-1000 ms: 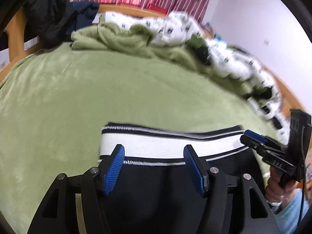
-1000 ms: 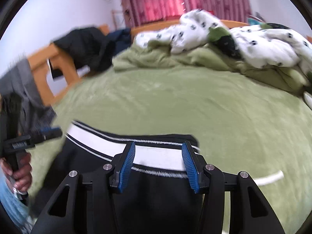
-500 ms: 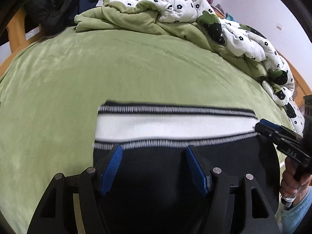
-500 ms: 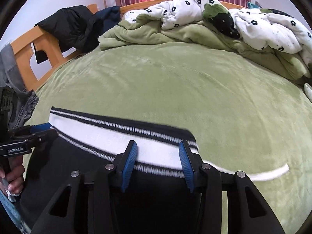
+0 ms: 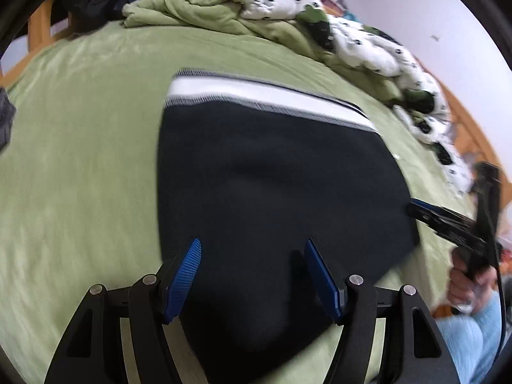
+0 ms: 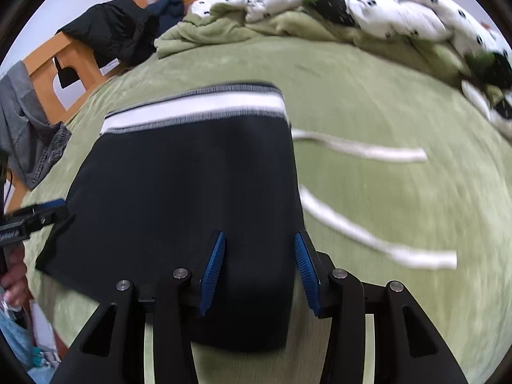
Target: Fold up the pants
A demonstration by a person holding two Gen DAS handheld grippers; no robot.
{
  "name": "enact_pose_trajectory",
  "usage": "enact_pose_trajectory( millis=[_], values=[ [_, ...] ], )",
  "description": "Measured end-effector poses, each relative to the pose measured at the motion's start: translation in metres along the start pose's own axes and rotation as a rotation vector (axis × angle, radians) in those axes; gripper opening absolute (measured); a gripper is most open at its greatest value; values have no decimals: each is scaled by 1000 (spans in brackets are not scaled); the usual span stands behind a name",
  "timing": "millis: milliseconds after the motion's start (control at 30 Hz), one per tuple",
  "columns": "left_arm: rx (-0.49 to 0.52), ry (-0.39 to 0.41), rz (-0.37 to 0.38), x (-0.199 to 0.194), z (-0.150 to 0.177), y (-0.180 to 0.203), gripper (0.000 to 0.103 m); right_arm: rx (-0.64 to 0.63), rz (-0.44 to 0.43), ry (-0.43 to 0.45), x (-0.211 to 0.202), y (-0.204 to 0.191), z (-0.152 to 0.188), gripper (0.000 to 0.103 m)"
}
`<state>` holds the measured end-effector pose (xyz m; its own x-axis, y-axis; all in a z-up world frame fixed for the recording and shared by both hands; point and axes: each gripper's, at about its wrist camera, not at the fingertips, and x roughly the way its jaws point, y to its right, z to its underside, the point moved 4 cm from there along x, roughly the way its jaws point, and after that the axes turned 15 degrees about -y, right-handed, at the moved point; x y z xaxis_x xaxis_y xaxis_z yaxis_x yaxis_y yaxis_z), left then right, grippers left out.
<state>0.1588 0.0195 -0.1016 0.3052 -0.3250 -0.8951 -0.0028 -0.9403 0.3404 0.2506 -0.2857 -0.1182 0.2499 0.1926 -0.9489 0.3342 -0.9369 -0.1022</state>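
— From the left one's camera, what have you got?

— The left gripper (image 5: pixel 252 273) hangs over the dark pants (image 5: pixel 275 172), which lie flat on the green bedspread (image 5: pixel 80 160). Its blue pads (image 5: pixel 184 275) stand well apart, nothing pinched between them; the dark cloth simply runs beneath and beyond the tips. Out past the fingers is the white-striped waistband (image 5: pixel 265 96), blurred a bit.

— And to the sides?

— Off to the right of the fingers the right gripper (image 5: pixel 425 211) reaches toward the edge of the pants, a hand (image 5: pixel 468 283) clutching its grip. Whether it touches the cloth I can't say from here. Beyond the waistband there's a rumpled white spotted quilt (image 5: pixel 368 44) along the far edge of the bed.

— Now the right one's camera.

— Its blue pads (image 6: pixel 212 272) are apart too, narrower than the other pair. The pants (image 6: pixel 192 185) lie under them, the cloth's right edge running in just by the right-hand finger. Nothing looks squeezed.

— Anything else near?

— Right of the fingers two white drawstrings (image 6: pixel 361 152) trail loose across the bedspread (image 6: pixel 400 102). Left of the fingers the left gripper (image 6: pixel 38 216) pokes in at the far side of the pants. Ahead, the waistband (image 6: pixel 195 108); further off, a black jacket (image 6: pixel 108 36) slung on the wooden bed frame (image 6: pixel 68 60).
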Motion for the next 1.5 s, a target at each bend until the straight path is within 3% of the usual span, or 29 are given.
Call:
enact_pose_trajectory(
  millis=[167,300,467,533,567,600,633,700,767,833,933,1000,1067,1133,1200,1333,1400,1500],
  values=[
    [72,16,-54,-18,52,5,65,-24,25,-47,-11,-6,27,45],
    [100,-27,-101,-21,83,0,65,-49,51,31,-50,-17,32,45],
    [120,-37,-245,-11,90,-4,64,-51,21,124,-93,-37,34,50],
    [143,-4,-281,-6,81,3,61,-59,-8,136,-99,-45,37,50],
    [165,22,-325,-2,76,7,56,-67,-7,136,-99,-50,39,50],
    [174,39,-373,2,71,8,28,-82,9,129,-96,-55,41,50],
    [178,23,-392,9,66,9,18,-95,21,106,-92,-58,41,50],
    [113,83,-322,-1,65,5,13,-92,31,79,-87,-56,41,50],
    [33,145,-205,-18,71,-6,13,-76,33,89,-89,-50,41,50],
    [-9,100,-138,-14,81,-17,16,-88,37,100,-90,-45,41,50],
    [-3,16,-142,-3,101,-27,15,-113,77,99,-81,-35,39,50],
    [-2,27,-108,-15,109,-28,17,-119,87,85,-72,-28,37,50],
    [-32,79,-47,-38,103,-29,23,-117,70,82,-62,-22,34,50],
    [-32,126,-16,-52,87,-23,42,-110,46,88,-51,-18,29,50],
    [-11,162,-1,-58,62,-13,45,-103,20,89,-40,-17,22,50],
    [37,142,-8,-32,21,7,48,-109,-4,51,-8,-15,13,51],
    [41,75,-67,-4,17,10,48,-122,46,52,1,-10,16,51],
    [128,97,-169,10,31,18,51,-108,-47,-46,16,3,28,53]
  ],
)
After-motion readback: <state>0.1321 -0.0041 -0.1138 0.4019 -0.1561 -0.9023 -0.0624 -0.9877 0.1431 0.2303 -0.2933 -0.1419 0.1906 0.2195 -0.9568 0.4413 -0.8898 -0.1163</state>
